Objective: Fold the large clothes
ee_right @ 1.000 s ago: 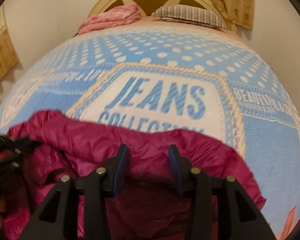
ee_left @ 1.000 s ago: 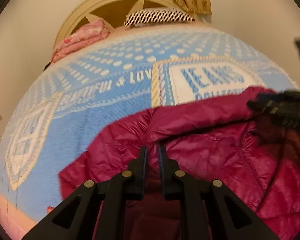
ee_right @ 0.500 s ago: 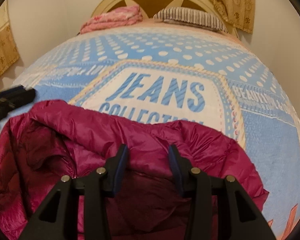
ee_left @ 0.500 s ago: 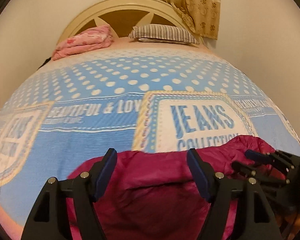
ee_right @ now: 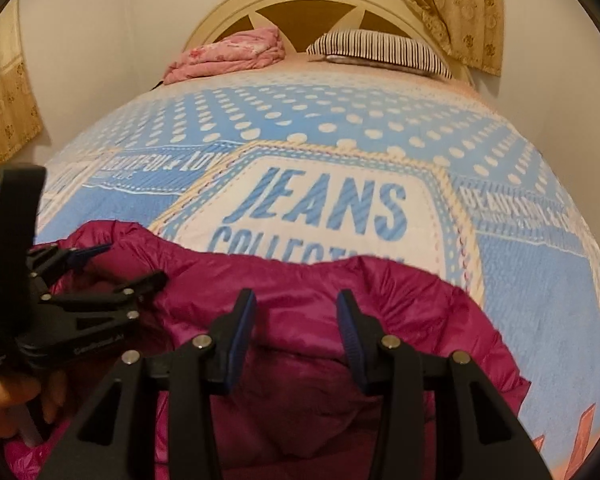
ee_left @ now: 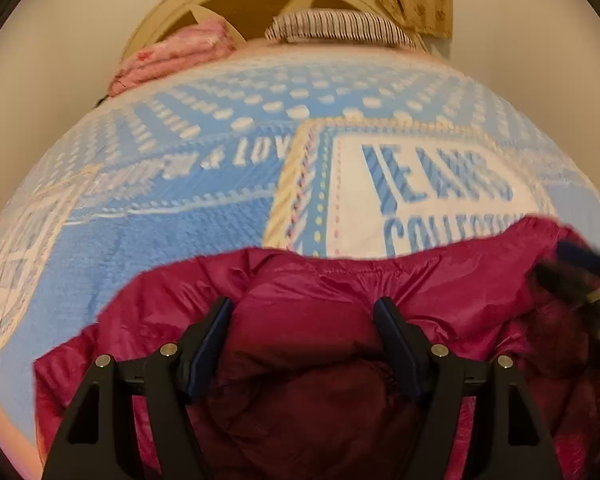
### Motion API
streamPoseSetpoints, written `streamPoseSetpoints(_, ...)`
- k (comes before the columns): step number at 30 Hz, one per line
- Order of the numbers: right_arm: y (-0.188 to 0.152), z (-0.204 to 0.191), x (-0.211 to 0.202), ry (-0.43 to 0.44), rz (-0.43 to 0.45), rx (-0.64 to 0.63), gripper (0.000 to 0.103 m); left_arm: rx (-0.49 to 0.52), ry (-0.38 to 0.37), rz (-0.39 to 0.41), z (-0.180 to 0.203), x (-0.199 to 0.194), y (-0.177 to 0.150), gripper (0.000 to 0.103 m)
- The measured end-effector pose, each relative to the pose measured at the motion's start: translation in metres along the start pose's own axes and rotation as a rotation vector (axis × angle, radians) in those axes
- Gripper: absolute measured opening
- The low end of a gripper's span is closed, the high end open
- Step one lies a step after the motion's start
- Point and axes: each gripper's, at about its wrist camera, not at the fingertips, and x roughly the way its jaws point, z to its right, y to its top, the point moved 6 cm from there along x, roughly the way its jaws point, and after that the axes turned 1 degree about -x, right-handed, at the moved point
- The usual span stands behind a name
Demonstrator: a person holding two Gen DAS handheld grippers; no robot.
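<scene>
Both claws are over the near edge of the bed [ee_right: 548, 280], and the magenta puffer jacket [ee_right: 340, 288] lies bunched there on the blue blanket [ee_right: 340, 128], its far edge running across the lower line of the big "JEANS COLLECTION" panel [ee_right: 324, 208].

The left claw [ee_left: 303, 312] is spread wide, nothing between its fingers [ee_left: 212, 336], with the jacket [ee_left: 308, 304] directly below and ahead of them. Whether the tips touch the fabric, I cannot tell. From the right wrist view that same left claw [ee_right: 120, 264] shows at the left side, fingers apart, reaching over the jacket's left end, with the person's hand [ee_right: 8, 396] wrapped round its handle.

The right claw [ee_right: 296, 312] is also parted, gripping nothing, poised over a raised fold near the jacket's middle. In the left wrist view it [ee_left: 576, 272] comes in blurred at the right edge, above the jacket's right portion.

Toward the head of the bed, a folded pink quilt [ee_right: 232, 54] sits on the left and a striped pillow [ee_right: 380, 50] on the right, both against the cream headboard [ee_right: 312, 0]. A patterned curtain [ee_right: 464, 4] hangs in the far right corner.
</scene>
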Motion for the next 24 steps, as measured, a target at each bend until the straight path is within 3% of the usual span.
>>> streamPoseSetpoints(4,-0.009,0.003,0.018,-0.007,-0.038,0.018,0.045,0.002,-0.076,0.054,0.012,-0.016,0.010,0.077)
streamPoseSetpoints(8,-0.016,0.006,0.024,-0.013,-0.036,0.031,0.045,0.002,-0.057,-0.057,0.013,0.018,-0.008,0.078)
streamPoseSetpoints(11,-0.018,0.007,0.027,-0.014,-0.036,0.034,0.045,0.003,-0.050,-0.054,0.014,0.025,-0.011,0.085)
streamPoseSetpoints(24,-0.024,0.006,0.038,-0.042,-0.045,0.027,0.046,0.012,-0.025,-0.048,0.015,0.031,-0.014,0.092)
